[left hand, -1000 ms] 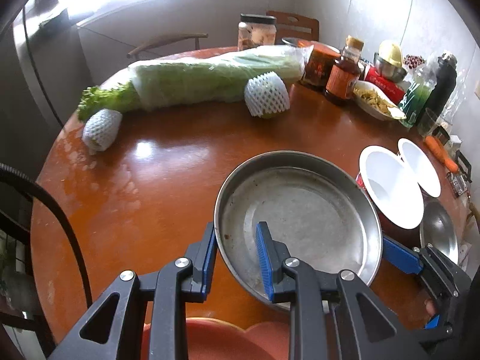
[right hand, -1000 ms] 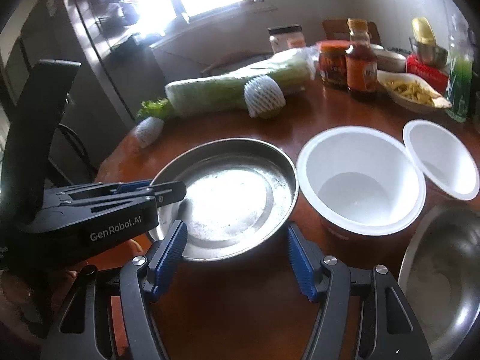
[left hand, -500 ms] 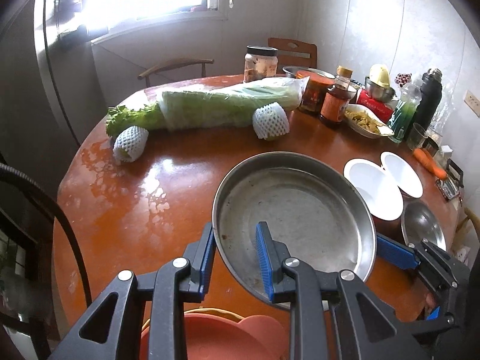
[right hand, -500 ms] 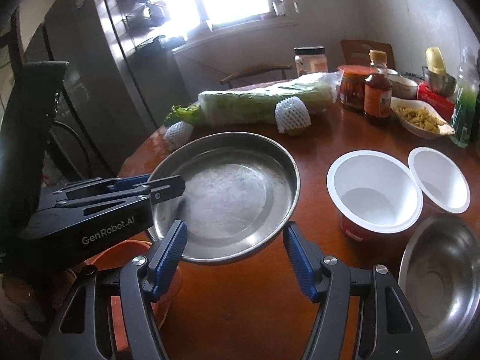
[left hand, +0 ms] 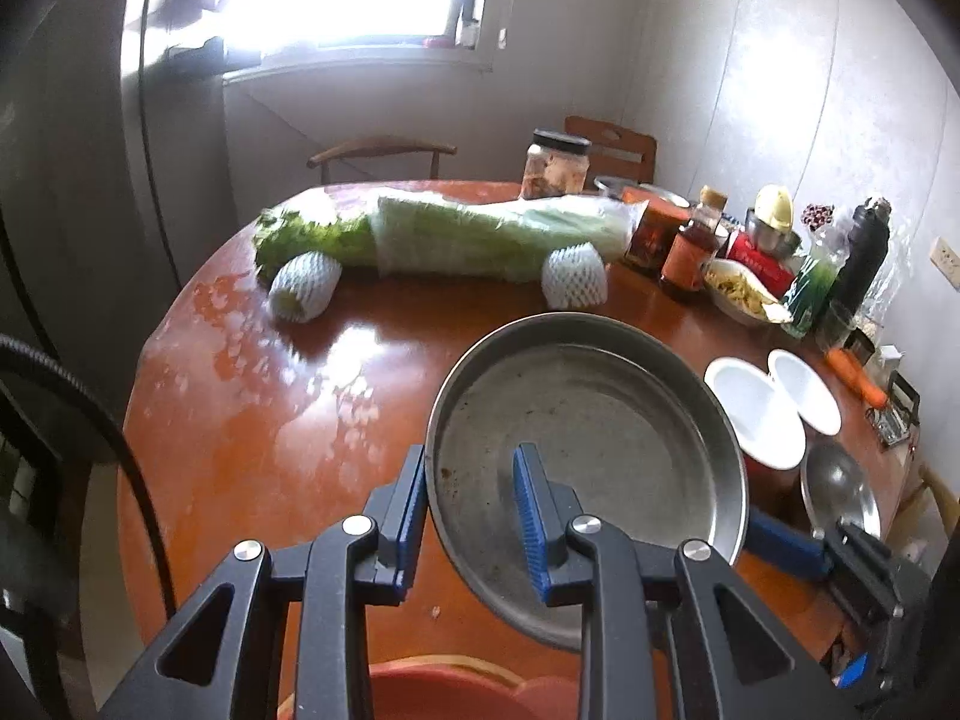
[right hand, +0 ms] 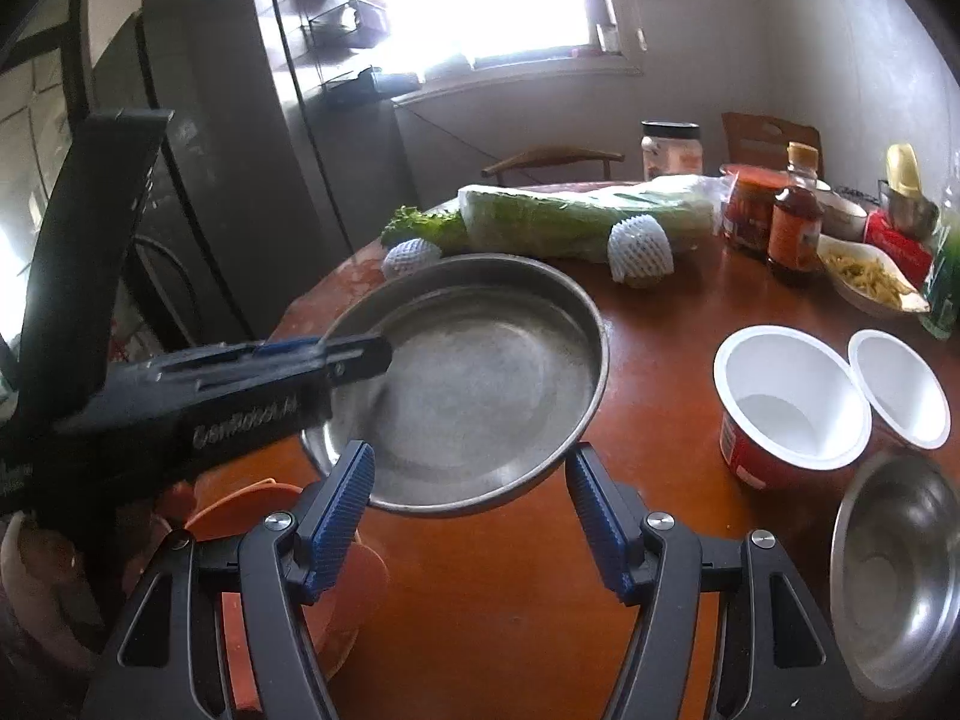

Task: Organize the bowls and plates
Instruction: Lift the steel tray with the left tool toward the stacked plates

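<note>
A wide, shallow steel plate (left hand: 576, 420) hangs tilted above the round brown table (left hand: 252, 408). My left gripper (left hand: 471, 516) is shut on its near rim, one pad outside the wall and one inside. In the right wrist view, the left gripper (right hand: 354, 354) comes in from the left onto the plate (right hand: 480, 384). My right gripper (right hand: 468, 504) is open, with the plate's near edge just ahead of its blue pads (right hand: 345, 504) and untouched. Two white bowls (right hand: 792, 402) (right hand: 900, 390) and a small steel bowl (right hand: 900, 570) rest to the right.
Orange plastic dishes (right hand: 264, 510) lie under the grippers at the table's near edge. Wrapped cabbage (left hand: 492, 234), two foam-netted fruits (left hand: 573, 276), jars, bottles (left hand: 684, 252) and a food dish line the far and right sides. A fridge stands to the left.
Both grippers rose and drew back towards the table's near edge. The steel plate came up with the left gripper. The right gripper's jaws kept their width.
</note>
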`<action>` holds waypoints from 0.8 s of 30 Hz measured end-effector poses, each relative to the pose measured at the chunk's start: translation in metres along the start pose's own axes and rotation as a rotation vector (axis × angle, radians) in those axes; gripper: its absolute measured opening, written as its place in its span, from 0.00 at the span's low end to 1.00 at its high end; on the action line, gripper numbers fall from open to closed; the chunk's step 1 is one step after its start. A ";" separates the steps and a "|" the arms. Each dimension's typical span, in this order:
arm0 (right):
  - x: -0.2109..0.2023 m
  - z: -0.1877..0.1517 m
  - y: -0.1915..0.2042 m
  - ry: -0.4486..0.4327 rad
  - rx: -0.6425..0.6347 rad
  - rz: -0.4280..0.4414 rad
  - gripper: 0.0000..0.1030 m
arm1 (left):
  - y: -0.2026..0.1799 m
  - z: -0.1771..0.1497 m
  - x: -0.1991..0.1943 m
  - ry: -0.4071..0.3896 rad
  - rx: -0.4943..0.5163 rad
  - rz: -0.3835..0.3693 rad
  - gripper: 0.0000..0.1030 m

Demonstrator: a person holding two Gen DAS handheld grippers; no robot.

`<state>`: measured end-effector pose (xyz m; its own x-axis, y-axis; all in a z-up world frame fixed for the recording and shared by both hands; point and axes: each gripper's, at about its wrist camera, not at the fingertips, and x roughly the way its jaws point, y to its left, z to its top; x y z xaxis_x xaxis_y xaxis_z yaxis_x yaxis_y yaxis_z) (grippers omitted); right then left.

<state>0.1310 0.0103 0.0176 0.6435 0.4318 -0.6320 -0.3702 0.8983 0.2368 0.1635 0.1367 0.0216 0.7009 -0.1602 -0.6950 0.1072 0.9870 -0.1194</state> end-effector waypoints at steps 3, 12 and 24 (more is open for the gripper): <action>0.001 0.003 -0.005 -0.009 0.014 -0.004 0.66 | -0.006 0.010 0.003 -0.021 0.005 -0.013 0.27; -0.013 0.009 -0.013 -0.073 0.003 -0.026 0.66 | -0.018 0.010 -0.017 -0.066 0.035 -0.004 0.28; -0.044 0.004 0.010 -0.108 -0.062 0.030 0.66 | -0.012 -0.007 -0.054 -0.098 0.016 0.019 0.28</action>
<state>0.1018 0.0005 0.0501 0.6989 0.4674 -0.5413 -0.4288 0.8796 0.2060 0.1189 0.1337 0.0557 0.7685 -0.1409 -0.6242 0.1041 0.9900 -0.0953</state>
